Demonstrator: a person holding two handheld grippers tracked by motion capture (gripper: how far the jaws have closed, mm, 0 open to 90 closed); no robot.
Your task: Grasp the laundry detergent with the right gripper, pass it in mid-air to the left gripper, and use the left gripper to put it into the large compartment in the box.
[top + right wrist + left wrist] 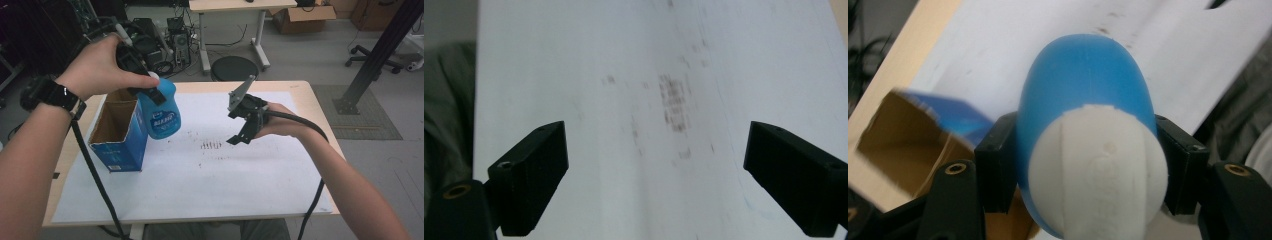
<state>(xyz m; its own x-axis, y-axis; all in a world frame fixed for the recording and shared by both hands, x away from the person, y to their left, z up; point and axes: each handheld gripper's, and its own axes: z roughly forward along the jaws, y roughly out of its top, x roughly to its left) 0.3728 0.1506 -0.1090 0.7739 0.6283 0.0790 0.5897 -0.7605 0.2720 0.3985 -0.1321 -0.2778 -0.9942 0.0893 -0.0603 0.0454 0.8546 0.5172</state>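
Note:
A blue bottle [162, 112] with a white cap hangs just above the white sheet, next to an open blue cardboard box [120, 131]. My left gripper [145, 80] is shut on the bottle's neck from above. In the left gripper view the black jaws clamp both sides of the blue bottle [1088, 125] below its white cap [1098, 170], with the box [903, 135] at the left. My right gripper [245, 125] hovers over the middle of the sheet, open and holding nothing. In the right gripper view my right gripper [656, 175] has its jaws wide apart over the smudged sheet [674, 105].
A white sheet [200, 175] with dark smudges [210, 146] covers most of the wooden table [315, 107]. Black cables trail from both grippers. Beyond the table are a stool [234, 67], another desk, boxes and computer gear on the floor.

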